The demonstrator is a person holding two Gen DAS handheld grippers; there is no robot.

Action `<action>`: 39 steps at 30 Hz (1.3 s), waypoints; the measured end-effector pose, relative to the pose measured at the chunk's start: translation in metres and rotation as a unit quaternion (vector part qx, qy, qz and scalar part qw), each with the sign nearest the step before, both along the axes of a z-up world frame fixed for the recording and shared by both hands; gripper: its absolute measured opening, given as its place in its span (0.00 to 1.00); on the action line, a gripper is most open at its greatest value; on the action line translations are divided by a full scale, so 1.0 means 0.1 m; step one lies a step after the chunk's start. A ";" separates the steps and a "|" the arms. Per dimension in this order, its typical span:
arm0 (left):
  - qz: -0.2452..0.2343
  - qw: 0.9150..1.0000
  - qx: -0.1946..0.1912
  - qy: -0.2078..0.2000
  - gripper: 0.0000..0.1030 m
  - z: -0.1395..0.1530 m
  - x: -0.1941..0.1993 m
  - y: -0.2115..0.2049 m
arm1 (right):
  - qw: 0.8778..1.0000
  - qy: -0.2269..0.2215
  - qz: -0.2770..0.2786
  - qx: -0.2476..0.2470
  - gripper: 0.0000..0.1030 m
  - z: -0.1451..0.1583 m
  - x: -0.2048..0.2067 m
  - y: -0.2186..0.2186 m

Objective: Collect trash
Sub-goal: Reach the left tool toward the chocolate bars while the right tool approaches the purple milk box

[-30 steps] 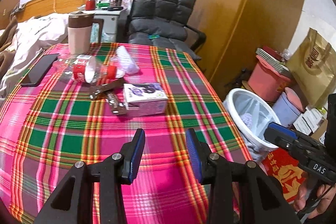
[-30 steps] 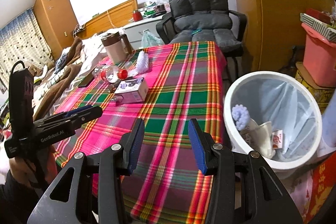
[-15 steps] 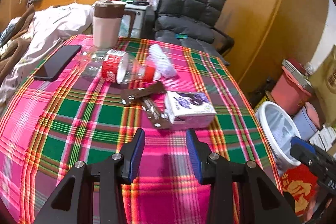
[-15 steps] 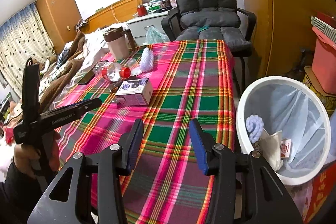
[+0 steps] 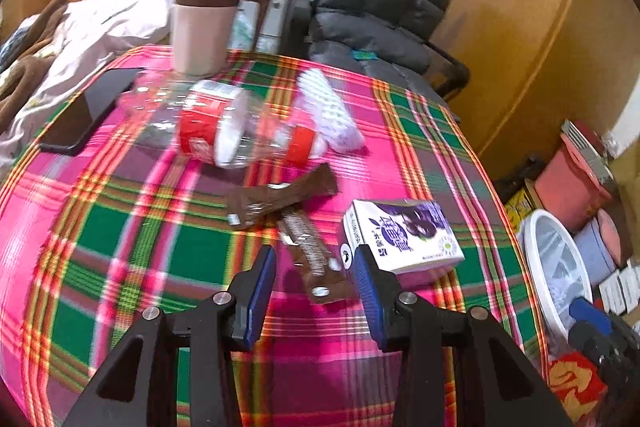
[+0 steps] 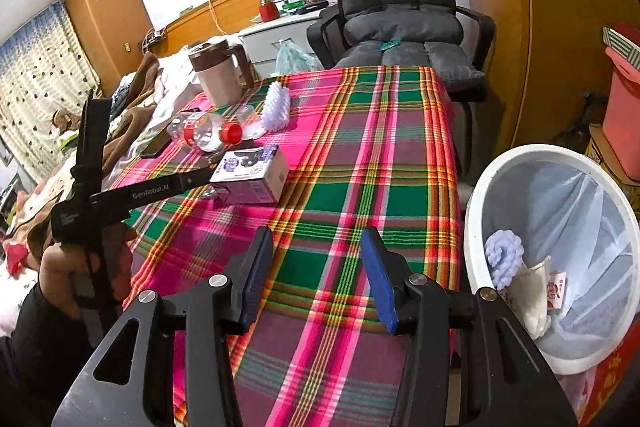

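Note:
Two brown wrappers (image 5: 280, 197) lie on the plaid table (image 5: 120, 227); the nearer brown wrapper (image 5: 316, 259) sits between my open left gripper's (image 5: 314, 291) jaws. A purple-and-white carton (image 5: 402, 235) lies just right of it, also in the right wrist view (image 6: 250, 173). A clear bottle with a red label (image 5: 224, 131) lies on its side behind, next to a white foam sleeve (image 5: 328, 109). My right gripper (image 6: 318, 275) is open and empty over the table's near right edge, beside the white lined bin (image 6: 560, 251) that holds some trash.
A pink and brown kettle (image 5: 204, 23) and a black phone (image 5: 90, 107) are on the far left of the table. A grey padded chair (image 6: 400, 27) stands behind the table. Pink buckets (image 5: 572, 179) and boxes sit by the bin. A bed lies to the left.
My left gripper has moved forward over the table toward the wrappers and carton, which now lie at its fingertips. The right gripper has drifted slightly and stays open.

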State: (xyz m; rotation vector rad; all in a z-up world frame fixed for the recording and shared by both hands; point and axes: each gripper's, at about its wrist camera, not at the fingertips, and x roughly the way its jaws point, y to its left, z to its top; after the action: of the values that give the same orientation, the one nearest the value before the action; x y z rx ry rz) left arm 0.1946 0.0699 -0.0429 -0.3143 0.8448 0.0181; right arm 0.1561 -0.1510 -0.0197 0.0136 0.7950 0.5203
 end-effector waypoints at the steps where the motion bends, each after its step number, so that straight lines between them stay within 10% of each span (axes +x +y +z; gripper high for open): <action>1: -0.010 1.000 -0.001 0.000 0.39 -0.01 0.01 -0.04 | 1.000 0.000 -0.003 0.000 0.47 0.00 0.01 -0.01; 8: -0.055 0.998 0.005 -0.001 0.39 -0.02 0.02 -0.32 | 1.000 0.002 -0.019 0.005 0.47 -0.02 0.06 -0.06; 21: 0.002 1.000 -0.008 0.018 0.39 -0.14 0.16 -0.17 | 1.000 0.001 -0.013 0.006 0.60 -0.03 0.08 -0.03; 27: -0.047 0.999 0.001 -0.002 0.04 -0.14 0.20 -0.30 | 1.000 0.008 -0.013 0.003 0.60 -0.05 0.07 -0.04; 39: -0.073 0.997 -0.027 -0.028 0.03 0.00 0.13 -0.30 | 0.999 0.011 -0.029 0.013 0.60 -0.07 0.10 -0.14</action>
State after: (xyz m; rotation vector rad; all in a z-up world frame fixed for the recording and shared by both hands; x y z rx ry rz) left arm 0.2076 0.0398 -0.0429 -0.3019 0.8122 -0.1501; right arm 0.1658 -0.1650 -0.0267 0.0654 0.8074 0.4761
